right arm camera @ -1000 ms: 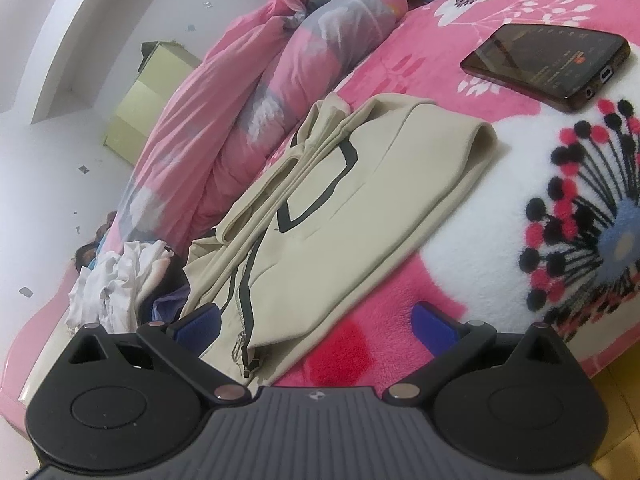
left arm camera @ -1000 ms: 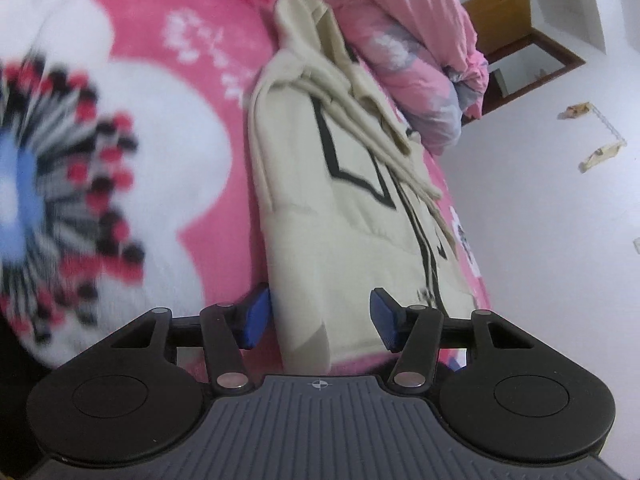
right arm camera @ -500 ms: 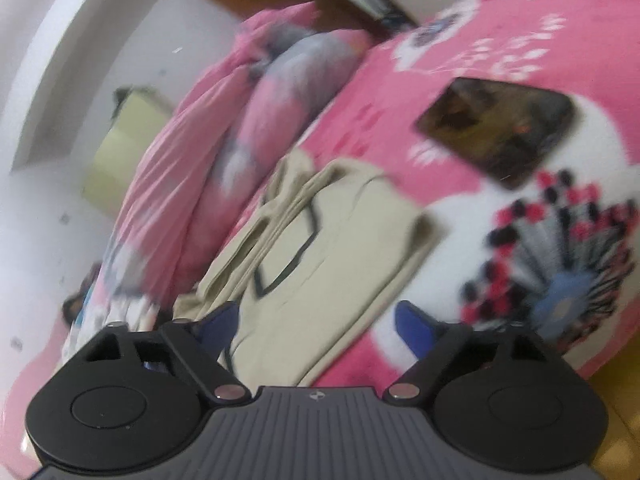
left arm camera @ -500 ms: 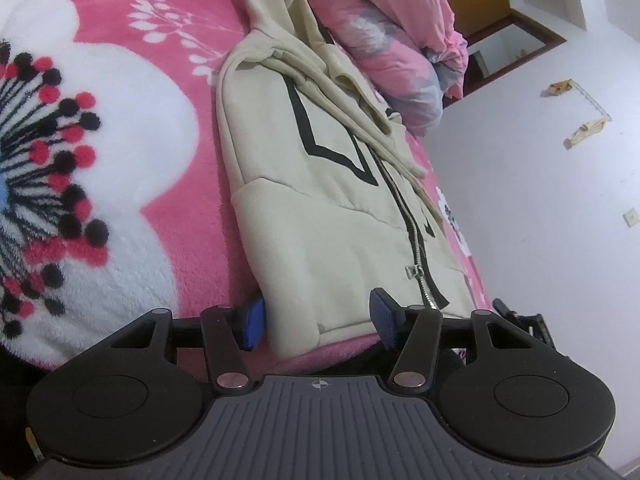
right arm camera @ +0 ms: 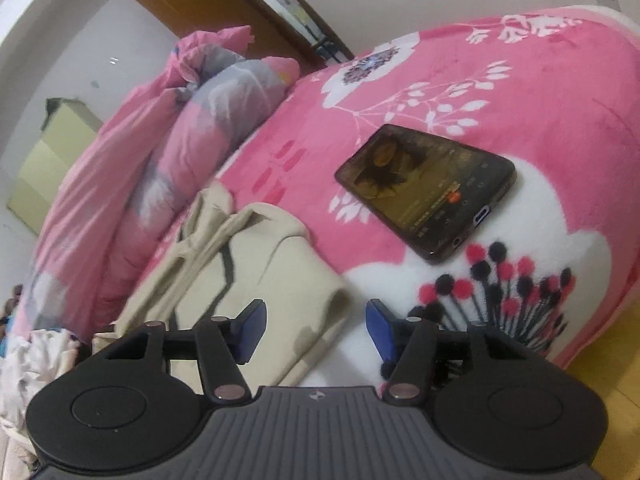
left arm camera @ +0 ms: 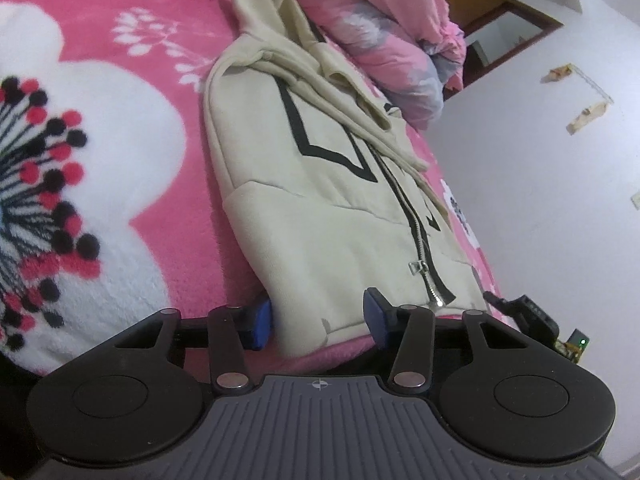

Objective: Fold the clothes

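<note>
A: Where is the hoodie [left arm camera: 320,216]?
B: Folded on the pink flowered blanket [left arm camera: 120,184], beside the rolled pink quilt [left arm camera: 384,52]. Its zipper [left arm camera: 420,240] faces up.
A: And the left tongs [left arm camera: 318,320]?
B: Partly open, just been closing. The hem's corner lies between the blue pads [left arm camera: 262,322], not pinched.
A: The right tongs [right arm camera: 316,330]?
B: Also half open after closing in, over the hoodie's edge, gripping nothing. A phone [right arm camera: 428,188] lies on the blanket nearby.
</note>
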Demonstrator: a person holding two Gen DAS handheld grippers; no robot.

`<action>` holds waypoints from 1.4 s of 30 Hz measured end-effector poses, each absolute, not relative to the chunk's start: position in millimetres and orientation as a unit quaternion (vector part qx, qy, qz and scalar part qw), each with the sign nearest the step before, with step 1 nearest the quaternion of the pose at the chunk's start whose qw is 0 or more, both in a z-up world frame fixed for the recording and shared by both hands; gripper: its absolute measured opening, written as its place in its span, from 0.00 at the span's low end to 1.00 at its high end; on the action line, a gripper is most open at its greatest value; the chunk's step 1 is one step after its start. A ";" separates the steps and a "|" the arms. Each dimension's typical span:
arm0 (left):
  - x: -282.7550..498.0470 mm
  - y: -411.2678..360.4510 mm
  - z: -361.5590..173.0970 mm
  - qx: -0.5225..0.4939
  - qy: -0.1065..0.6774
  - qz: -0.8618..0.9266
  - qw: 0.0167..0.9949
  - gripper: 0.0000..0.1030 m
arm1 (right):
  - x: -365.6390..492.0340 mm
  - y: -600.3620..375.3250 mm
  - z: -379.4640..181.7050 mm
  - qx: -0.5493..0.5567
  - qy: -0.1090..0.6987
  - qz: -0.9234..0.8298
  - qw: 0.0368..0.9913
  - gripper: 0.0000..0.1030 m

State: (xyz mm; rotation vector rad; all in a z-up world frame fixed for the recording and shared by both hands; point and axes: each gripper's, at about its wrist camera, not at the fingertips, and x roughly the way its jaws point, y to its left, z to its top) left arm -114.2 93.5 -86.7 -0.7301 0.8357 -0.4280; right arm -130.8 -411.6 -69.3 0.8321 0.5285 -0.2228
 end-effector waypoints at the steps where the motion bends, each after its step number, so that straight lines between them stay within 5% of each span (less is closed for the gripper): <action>1: -113.8 94.0 -86.8 -0.345 0.395 -0.202 0.827 0.45 | -130.2 -411.0 -69.0 0.399 0.253 -0.112 0.874 0.55; 27: -98.8 99.5 -89.0 -0.352 0.437 -0.210 0.801 0.45 | -106.1 -424.6 -68.3 0.406 0.291 -0.079 0.862 0.56; 31: -101.3 99.0 -89.3 -0.344 0.436 -0.202 0.807 0.33 | -114.4 -426.7 -79.5 0.466 0.298 -0.035 0.832 0.45; 36: -98.5 98.6 -90.5 -0.354 0.440 -0.190 0.803 0.31 | -106.3 -430.5 -90.7 0.502 0.290 -0.015 0.815 0.39; 38: -98.9 94.3 -87.3 -0.336 0.440 -0.178 0.814 0.17 | -97.3 -427.9 -96.0 0.508 0.288 -0.010 0.812 0.34; 42: -105.3 86.0 -76.7 -0.311 0.428 -0.160 0.834 0.07 | -87.7 -419.9 -101.1 0.509 0.294 0.010 0.809 0.05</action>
